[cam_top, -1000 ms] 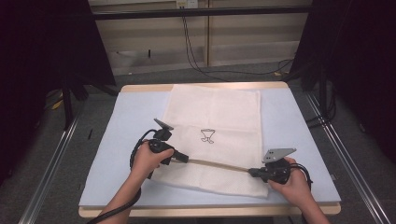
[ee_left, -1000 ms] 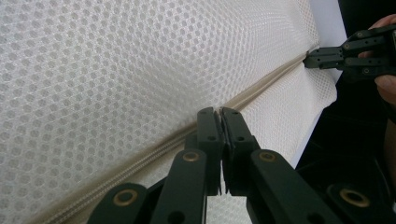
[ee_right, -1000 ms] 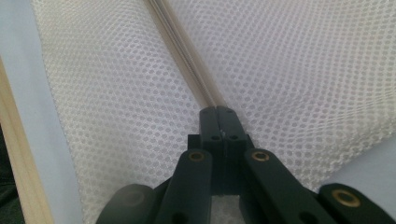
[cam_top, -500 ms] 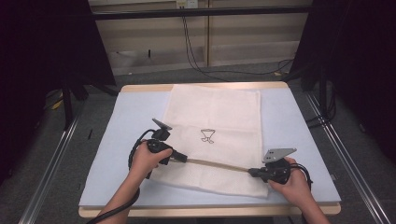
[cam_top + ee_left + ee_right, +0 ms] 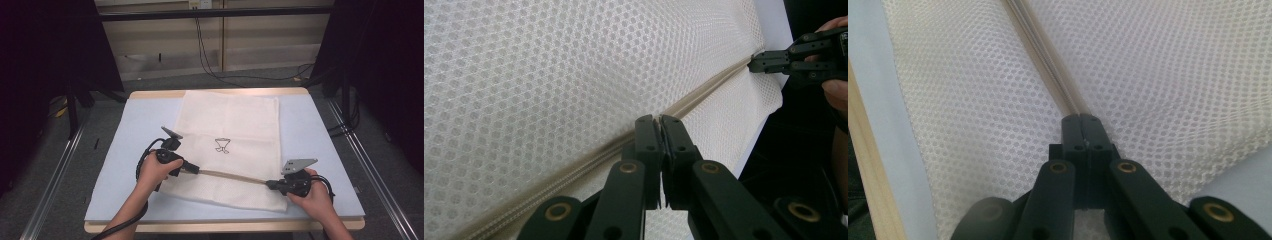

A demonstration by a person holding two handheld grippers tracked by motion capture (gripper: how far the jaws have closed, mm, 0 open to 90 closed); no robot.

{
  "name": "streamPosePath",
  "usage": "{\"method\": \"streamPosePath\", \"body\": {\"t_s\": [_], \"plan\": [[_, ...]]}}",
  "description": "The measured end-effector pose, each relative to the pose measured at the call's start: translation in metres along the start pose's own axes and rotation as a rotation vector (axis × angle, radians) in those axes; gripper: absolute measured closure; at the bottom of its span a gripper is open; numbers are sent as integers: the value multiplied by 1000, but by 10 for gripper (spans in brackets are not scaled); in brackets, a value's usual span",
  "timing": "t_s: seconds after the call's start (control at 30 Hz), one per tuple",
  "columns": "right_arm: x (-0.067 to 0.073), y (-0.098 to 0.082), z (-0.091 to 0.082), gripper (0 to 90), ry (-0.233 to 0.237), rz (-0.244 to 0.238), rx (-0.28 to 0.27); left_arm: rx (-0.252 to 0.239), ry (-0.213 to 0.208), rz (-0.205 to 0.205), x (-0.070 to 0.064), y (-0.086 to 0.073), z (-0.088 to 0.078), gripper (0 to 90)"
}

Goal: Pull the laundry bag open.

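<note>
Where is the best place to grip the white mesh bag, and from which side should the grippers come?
Probably the zipper band across the mesh bag: it forms a firm raised ridge, unlike the flat mesh. Pinch it near each end, coming in level from the bag's left and right sides, as the left gripper and right gripper do.

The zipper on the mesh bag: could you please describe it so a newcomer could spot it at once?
On the pale blue table lies a white mesh bag. Near its front edge a tan zipper runs slantwise, stretched between the left gripper and the right gripper. It is the one darker, smooth strip on the honeycomb mesh.
</note>
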State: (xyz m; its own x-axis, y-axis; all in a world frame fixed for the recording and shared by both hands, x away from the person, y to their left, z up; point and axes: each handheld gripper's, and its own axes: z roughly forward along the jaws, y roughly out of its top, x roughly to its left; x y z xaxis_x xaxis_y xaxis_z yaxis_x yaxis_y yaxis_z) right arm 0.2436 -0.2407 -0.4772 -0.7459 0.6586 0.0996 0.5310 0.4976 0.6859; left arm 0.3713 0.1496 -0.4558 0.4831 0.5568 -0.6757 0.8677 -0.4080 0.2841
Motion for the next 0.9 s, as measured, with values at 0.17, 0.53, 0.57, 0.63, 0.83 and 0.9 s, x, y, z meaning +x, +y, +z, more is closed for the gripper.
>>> {"method": "streamPosePath", "body": {"t_s": [0.17, 0.53, 0.57, 0.63, 0.83, 0.9], "plan": [[0, 0, 0, 900, 1, 1, -3, -11, 8, -6, 0, 0, -2, 875], [0, 0, 0, 900, 1, 2, -3, -24, -6, -20, 6, -4, -11, 875], [0, 0, 0, 900, 1, 6, -3, -20, -13, -24, 7, -4, -13, 875], [-1, 0, 0, 900, 4, 6, -4, -20, -9, -24, 9, -5, -16, 875], [-1, 0, 0, 900, 2, 2, -3, -21, -14, -30, 9, -5, -18, 875], [-1, 0, 0, 900, 4, 6, -4, -15, -15, -17, 10, -5, -19, 874]]}}
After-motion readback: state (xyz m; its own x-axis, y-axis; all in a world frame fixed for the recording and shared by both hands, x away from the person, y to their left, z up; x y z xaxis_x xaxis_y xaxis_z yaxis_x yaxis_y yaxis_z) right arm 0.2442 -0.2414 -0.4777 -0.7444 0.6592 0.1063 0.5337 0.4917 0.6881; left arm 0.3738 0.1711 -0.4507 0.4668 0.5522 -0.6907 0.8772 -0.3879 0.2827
